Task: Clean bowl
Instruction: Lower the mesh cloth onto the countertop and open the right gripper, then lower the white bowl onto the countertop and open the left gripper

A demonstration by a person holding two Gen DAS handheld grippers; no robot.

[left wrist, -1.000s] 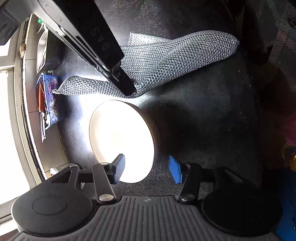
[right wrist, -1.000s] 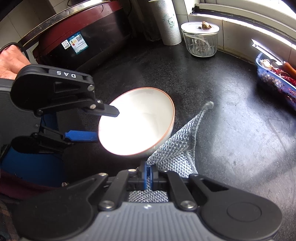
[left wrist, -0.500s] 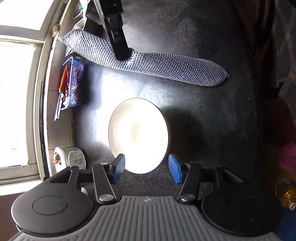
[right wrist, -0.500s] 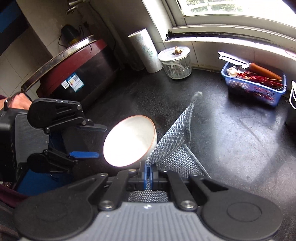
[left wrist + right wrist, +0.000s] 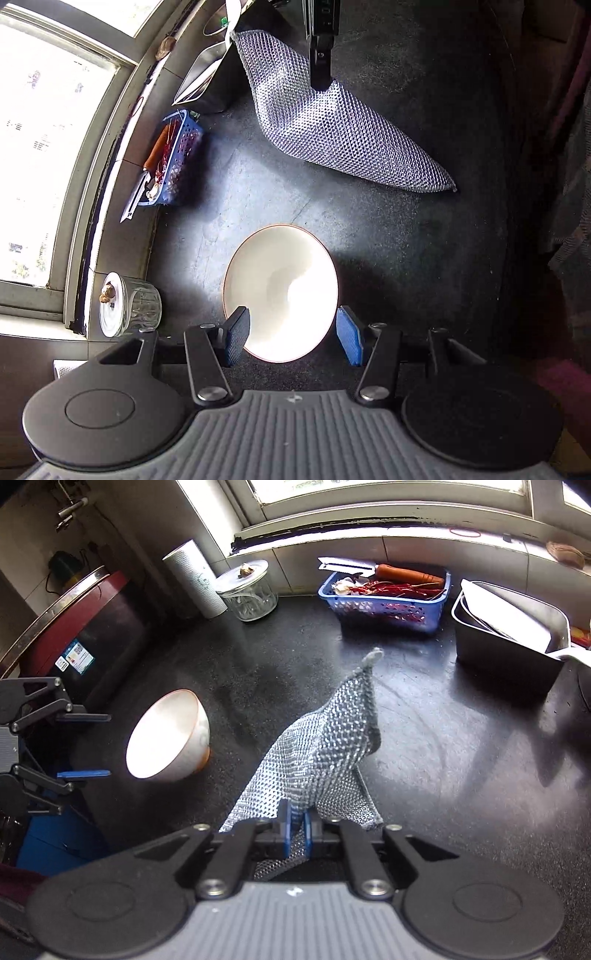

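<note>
A white bowl (image 5: 280,291) with an orange rim lies tilted on its side on the black counter, its mouth facing my left gripper; it also shows in the right wrist view (image 5: 168,736). My left gripper (image 5: 291,338) is open and empty, its pads on either side of the bowl's near rim without touching it. My right gripper (image 5: 295,829) is shut on a silver mesh scrubbing cloth (image 5: 325,746), which hangs from it away from the bowl. The cloth (image 5: 332,122) and the right gripper's finger show beyond the bowl in the left wrist view.
A blue basket (image 5: 384,598) with chillies, a carrot and a knife stands by the window wall. A lidded glass jar (image 5: 247,590) and a paper roll (image 5: 195,579) stand left of it. A metal tub (image 5: 509,635) is at the right. A dark red cooker (image 5: 74,627) stands at the left.
My right gripper has lifted the mesh cloth up and away from the bowl. My left gripper has drawn back from the bowl, which now looks smaller.
</note>
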